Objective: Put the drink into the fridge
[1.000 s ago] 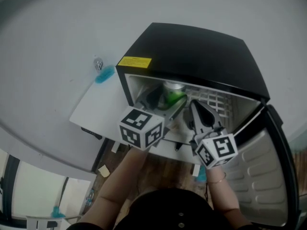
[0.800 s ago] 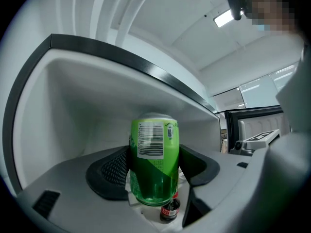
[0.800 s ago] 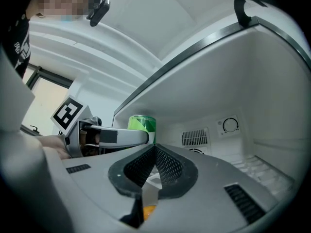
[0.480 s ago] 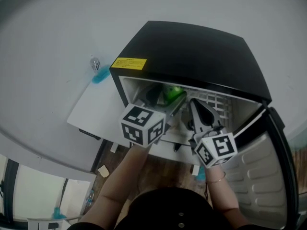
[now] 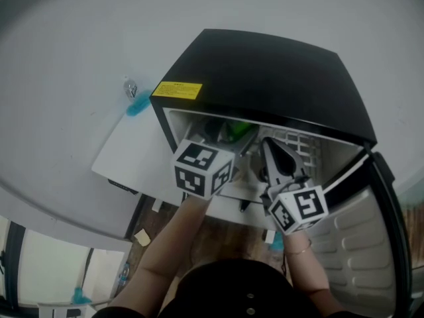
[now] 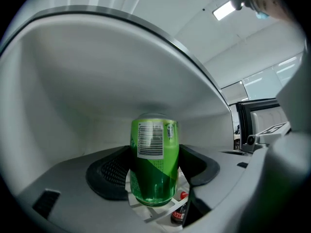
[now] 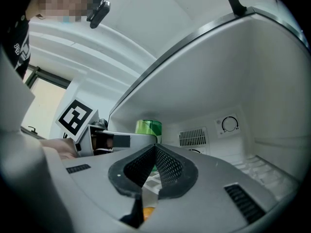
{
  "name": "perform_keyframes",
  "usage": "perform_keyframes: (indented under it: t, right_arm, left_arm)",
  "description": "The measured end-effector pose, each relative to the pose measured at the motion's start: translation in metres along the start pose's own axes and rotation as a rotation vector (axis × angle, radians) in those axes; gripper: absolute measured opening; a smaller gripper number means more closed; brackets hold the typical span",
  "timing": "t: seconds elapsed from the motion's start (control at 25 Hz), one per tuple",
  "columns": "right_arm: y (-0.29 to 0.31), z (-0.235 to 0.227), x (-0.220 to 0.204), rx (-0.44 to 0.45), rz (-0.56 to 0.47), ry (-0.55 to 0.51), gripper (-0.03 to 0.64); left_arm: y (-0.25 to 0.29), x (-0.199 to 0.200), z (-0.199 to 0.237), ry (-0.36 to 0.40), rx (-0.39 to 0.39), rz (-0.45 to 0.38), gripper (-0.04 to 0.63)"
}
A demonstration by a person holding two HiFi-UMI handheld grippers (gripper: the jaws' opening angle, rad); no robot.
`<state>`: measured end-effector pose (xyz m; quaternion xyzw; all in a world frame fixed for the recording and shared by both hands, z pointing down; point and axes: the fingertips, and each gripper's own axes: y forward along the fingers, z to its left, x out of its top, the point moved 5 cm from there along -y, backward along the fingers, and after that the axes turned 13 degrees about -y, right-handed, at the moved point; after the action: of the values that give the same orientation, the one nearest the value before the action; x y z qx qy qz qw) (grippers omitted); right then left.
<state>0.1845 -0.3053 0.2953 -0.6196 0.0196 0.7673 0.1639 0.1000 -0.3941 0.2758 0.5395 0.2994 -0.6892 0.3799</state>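
Drink was a green can point(image 6: 154, 169), and the left gripper point(image 5: 225, 148) had it pinched between both jaws, one dark pad pressed on each side with the barcode facing the camera. It sat upright inside the black mini fridge point(image 5: 265, 78), up in the top compartment just over the white wire shelf point(image 5: 299, 142). Honestly I couldn't tell if the bottom was touching the shelf or hanging a hair above it. Through the shelf bars, lower down, a small bottle with a red cap point(image 6: 179, 210) peeked out. The right gripper point(image 7: 155, 148) was pushed into the fridge opening too, just to the right of the left one, jaws closed right up so the tips met, nothing held in them. From its view the can showed behind the left gripper's body, with a vent grille point(image 7: 193, 137) and a round dial point(image 7: 229, 124) on the back wall. The fridge door point(image 5: 361, 244) hung wide open on the right, and a yellow sticker point(image 5: 176, 89) sat on the top front corner.
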Motion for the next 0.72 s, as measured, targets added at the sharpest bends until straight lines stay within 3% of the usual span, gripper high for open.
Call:
perform_keyframes:
  t: [0.32, 0.72]
  right_arm:
    - [0.0, -0.0006, 0.0004, -0.006, 0.004, -0.003, 0.009]
    - [-0.0054, 0.0015, -0.0016, -0.014, 0.015, -0.002, 0.008]
  left_arm:
    - [0.0075, -0.0051, -0.0021, 0.073, 0.032, 0.044, 0.311]
    - [0.0081, -0.0076, -0.003, 0.082, 0.035, 0.062, 0.313]
